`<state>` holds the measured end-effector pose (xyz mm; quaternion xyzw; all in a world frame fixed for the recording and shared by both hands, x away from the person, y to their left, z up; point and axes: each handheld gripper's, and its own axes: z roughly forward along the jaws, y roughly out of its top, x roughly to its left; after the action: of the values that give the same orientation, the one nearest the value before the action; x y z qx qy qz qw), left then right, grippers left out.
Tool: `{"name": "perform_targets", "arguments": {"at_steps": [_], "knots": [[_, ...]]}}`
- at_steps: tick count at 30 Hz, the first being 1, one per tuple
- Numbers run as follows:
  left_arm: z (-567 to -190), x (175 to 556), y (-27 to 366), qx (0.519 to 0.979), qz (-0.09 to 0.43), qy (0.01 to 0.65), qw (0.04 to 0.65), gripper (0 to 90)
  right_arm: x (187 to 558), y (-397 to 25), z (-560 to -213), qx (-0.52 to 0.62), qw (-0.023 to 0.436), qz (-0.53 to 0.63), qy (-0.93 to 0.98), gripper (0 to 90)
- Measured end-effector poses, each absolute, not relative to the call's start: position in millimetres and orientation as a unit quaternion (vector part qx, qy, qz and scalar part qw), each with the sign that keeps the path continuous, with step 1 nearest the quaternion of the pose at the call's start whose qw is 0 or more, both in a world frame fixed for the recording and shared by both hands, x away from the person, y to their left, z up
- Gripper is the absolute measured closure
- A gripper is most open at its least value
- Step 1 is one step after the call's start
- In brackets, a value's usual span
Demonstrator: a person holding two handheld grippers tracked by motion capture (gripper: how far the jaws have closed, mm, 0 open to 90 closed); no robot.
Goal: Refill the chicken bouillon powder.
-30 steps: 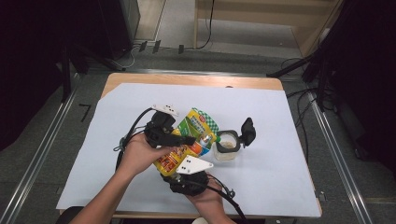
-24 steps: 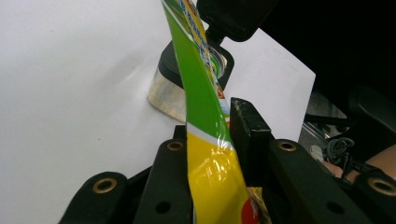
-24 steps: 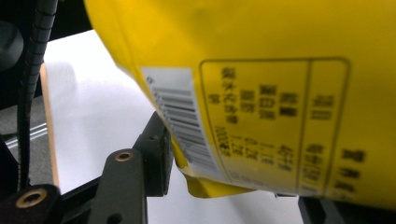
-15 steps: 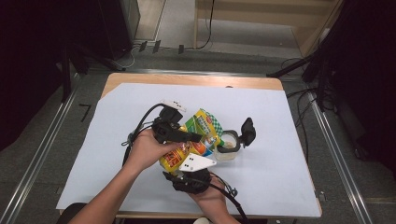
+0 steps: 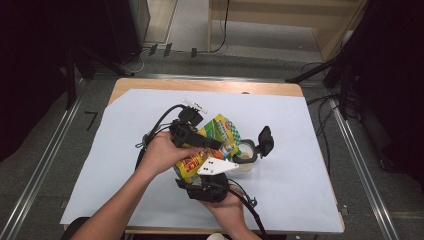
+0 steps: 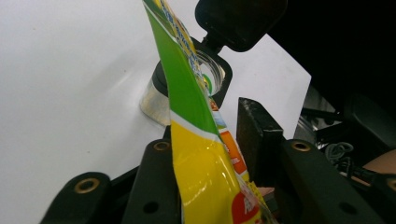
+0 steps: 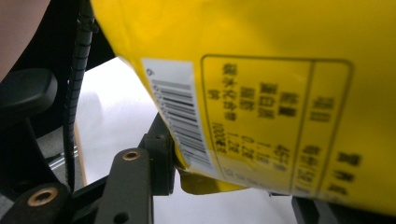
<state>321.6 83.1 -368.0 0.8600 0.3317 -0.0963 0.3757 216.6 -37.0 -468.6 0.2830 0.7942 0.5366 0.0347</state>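
Mid-frame in the high view, I hold a yellow-and-green snack pouch off the white-covered bench with both tongs. My left tongs, entering from the centre-left, are clamped on the pouch partway along its length; in the left gripper view the pouch stands edge-on between the two black jaws. My right tongs, coming up from the bottom centre, grip the yellow lower end; in the right gripper view the barcode corner of the pouch sits pinched at the jaws. The pouch's long axis runs from lower left to upper right of the high view, its green top pointing toward a clear jar with a black flip lid standing open, just to the right of centre. In the left gripper view the pouch's green upper end overlaps the jar's mouth; I cannot tell whether it touches the rim. As I judge it, the coming move depends on aligning that green end with the jar mouth, and my left tongs are nearer.
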Motion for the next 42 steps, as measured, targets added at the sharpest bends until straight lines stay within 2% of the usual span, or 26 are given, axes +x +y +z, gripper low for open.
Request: {"name": "perform_targets", "arguments": {"at_steps": [7,14,17,30,35,42], "knots": [[-362.4,327.5,73.2,0.864,-0.095,0.341,0.358,77.4,218.9,-40.8,-463.6,0.273,0.044,0.539,0.796,50.9],[-363.3,329.8,73.8,0.862,-0.1,0.347,0.357,79.1,219.6,-37.2,-464.1,0.255,0.06,0.523,0.811,57.1],[-362.8,329.8,74.3,0.862,-0.098,0.343,0.36,78.1,220.6,-37.5,-463.6,0.259,0.064,0.523,0.809,57.9],[-355.9,325.0,79.4,0.851,-0.097,0.339,0.39,61.8,222.5,-45.7,-458.6,0.283,0.046,0.552,0.783,58.3],[-354.9,323.6,79.3,0.849,-0.094,0.339,0.394,60.7,222.6,-46.6,-457.9,0.288,0.048,0.554,0.78,58.5],[-357.1,325.3,75.9,0.852,-0.092,0.341,0.386,64.4,224.6,-47.9,-459.0,0.295,0.032,0.555,0.777,58.4]]}}
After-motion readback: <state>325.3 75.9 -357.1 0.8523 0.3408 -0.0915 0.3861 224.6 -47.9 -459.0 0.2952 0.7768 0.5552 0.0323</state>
